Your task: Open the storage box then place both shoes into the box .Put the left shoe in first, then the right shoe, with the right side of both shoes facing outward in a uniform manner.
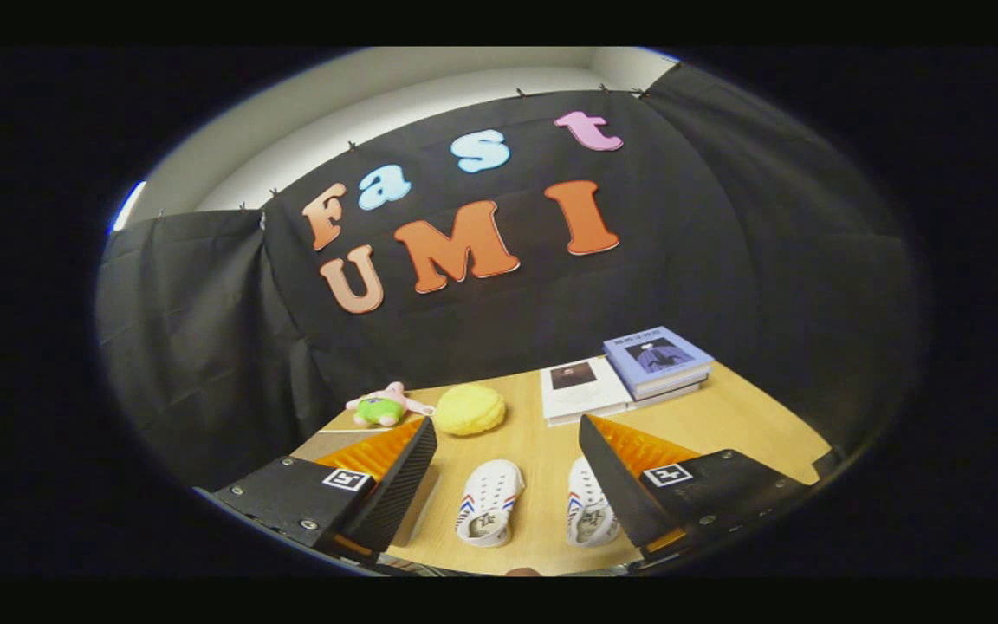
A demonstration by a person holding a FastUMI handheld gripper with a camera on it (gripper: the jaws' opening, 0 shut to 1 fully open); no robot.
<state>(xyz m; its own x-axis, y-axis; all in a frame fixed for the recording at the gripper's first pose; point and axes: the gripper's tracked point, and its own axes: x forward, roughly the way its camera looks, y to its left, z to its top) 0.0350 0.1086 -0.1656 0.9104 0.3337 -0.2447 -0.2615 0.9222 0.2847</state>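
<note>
Toy [385, 406]: far left on the desk [724, 416], beside a yellow sponge [469, 409].
Shoes: left shoe [489, 502] between the fingers, right shoe [590, 513] touching the right finger's edge.
Gripper [508, 481]: spread wide, holding nothing.
Books [629, 371]: beyond, right.

The gripper [508, 472] hangs above a wooden table [724, 425], its fingers spread wide with nothing held. Between the fingers lie two white shoes: the left shoe [489, 503] in full sight, the right shoe [590, 513] partly behind the right finger. Farther off sit a yellow sponge-like ball [469, 409], a small plush toy [385, 406] to its left, and books [629, 374] to the right.
</note>
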